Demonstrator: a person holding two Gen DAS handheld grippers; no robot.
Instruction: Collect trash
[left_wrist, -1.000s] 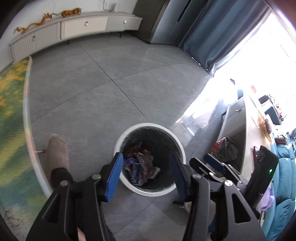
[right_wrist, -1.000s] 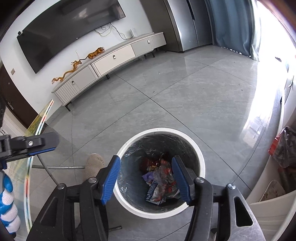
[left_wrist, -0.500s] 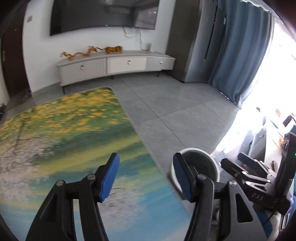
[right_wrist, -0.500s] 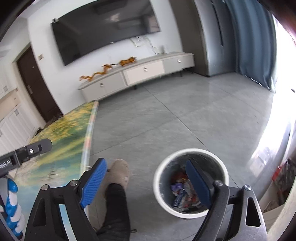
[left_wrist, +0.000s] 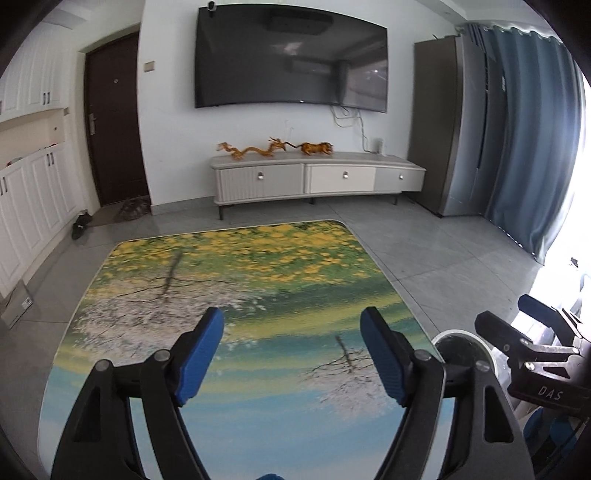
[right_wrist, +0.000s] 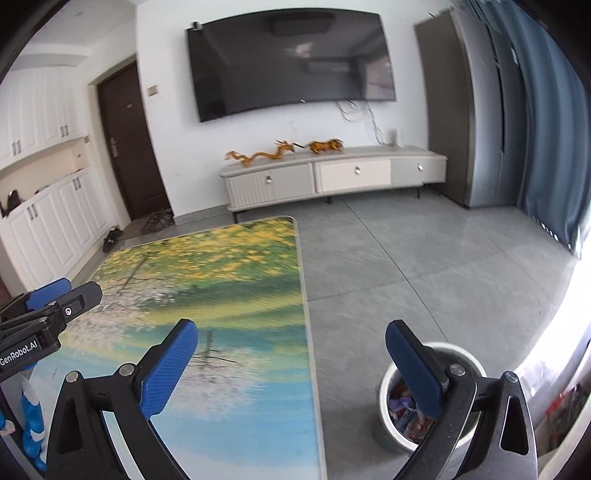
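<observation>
A round white trash bin (right_wrist: 391, 387) stands on the grey floor right of the table, with crumpled wrappers (right_wrist: 408, 410) inside; its rim also shows in the left wrist view (left_wrist: 461, 338). My left gripper (left_wrist: 291, 350) is open and empty above the table with the yellow, green and blue picture top (left_wrist: 240, 295). My right gripper (right_wrist: 291, 363) is open wide and empty, over the table's right edge (right_wrist: 308, 314) with its right finger over the bin. No loose trash shows on the table.
A white TV cabinet (left_wrist: 317, 181) with orange figurines stands at the far wall under a large TV (left_wrist: 291, 62). A dark door (left_wrist: 110, 129) and white cupboards are at the left, a blue curtain (left_wrist: 532, 147) at the right. Grey tiled floor surrounds the table.
Both grippers have lifted from pointing down into the bin to facing forward over the table. The right gripper has opened wider. The bin has slid to the lower right of both views.
</observation>
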